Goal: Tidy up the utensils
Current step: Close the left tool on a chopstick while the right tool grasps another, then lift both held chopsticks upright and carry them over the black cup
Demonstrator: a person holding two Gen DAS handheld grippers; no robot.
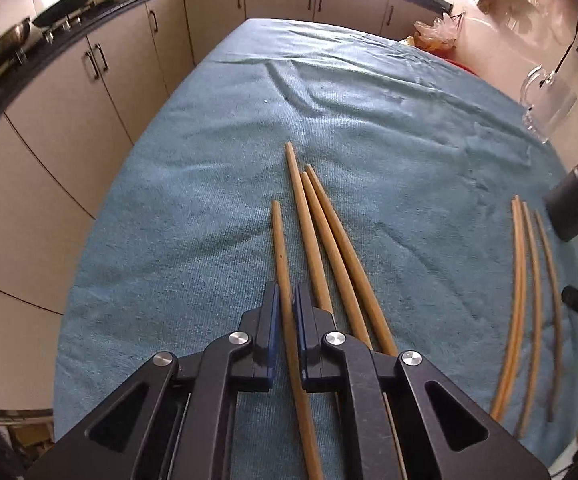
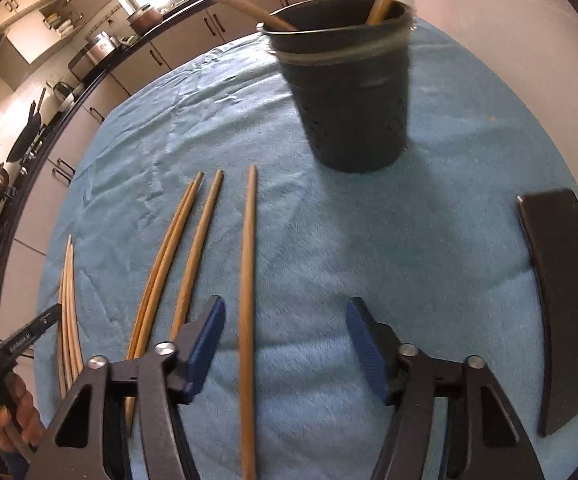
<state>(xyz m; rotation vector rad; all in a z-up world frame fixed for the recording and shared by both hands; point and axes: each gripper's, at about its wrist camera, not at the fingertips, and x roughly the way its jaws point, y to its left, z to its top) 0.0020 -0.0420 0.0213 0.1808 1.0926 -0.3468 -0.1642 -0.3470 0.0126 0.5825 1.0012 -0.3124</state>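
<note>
Two handheld grippers work over wooden chopsticks on a blue towel (image 1: pixel 209 184).

The left gripper (image 1: pixel 287 300) points steeply down, its jaws clenched on one chopstick (image 1: pixel 281 256); three loose chopsticks (image 1: pixel 329 240) lie just right of the jaws. The right gripper (image 2: pixel 285 320) also tilts down, jaws released, with a single chopstick (image 2: pixel 248 264) lying between them, untouched. Ahead of them stands a dark perforated holder (image 2: pixel 349 92) with two chopsticks inside, its rim blurred. A flat dark piece (image 2: pixel 565 300) lies well right. A hand (image 2: pixel 17 412) is cut off at the edge.
</note>
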